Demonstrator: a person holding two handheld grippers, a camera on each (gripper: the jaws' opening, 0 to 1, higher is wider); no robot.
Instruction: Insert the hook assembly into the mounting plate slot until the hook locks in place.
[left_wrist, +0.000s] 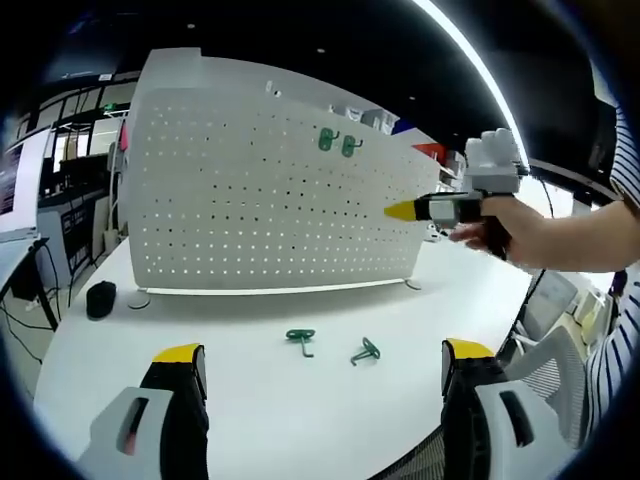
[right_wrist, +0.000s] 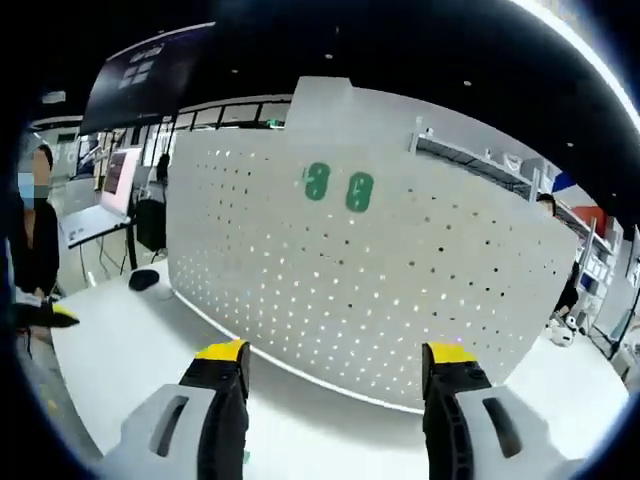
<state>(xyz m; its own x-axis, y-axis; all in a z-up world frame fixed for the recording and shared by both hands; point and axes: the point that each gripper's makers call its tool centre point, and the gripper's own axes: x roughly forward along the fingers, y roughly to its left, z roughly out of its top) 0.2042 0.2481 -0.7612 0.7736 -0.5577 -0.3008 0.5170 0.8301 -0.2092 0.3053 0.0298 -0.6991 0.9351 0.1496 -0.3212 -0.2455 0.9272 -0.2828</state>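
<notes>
With both my left claw (left_wrist: 322, 365) and my right claw (right_wrist: 335, 368) spread wide and gripping nothing, two green hooks (left_wrist: 338, 143) hang on the white pegboard (left_wrist: 260, 200), two more hooks (left_wrist: 332, 346) lie on the desk (left_wrist: 250, 400), and I can read no writing anywhere.

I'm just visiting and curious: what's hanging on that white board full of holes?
Two green hooks hang side by side near the top of the white pegboard. Two more green hooks lie loose on the table in front. Whatever is behind the board is hidden.

Matt white perforated pegboard (left_wrist: 270, 200), smooth white table (left_wrist: 300, 400)
</notes>
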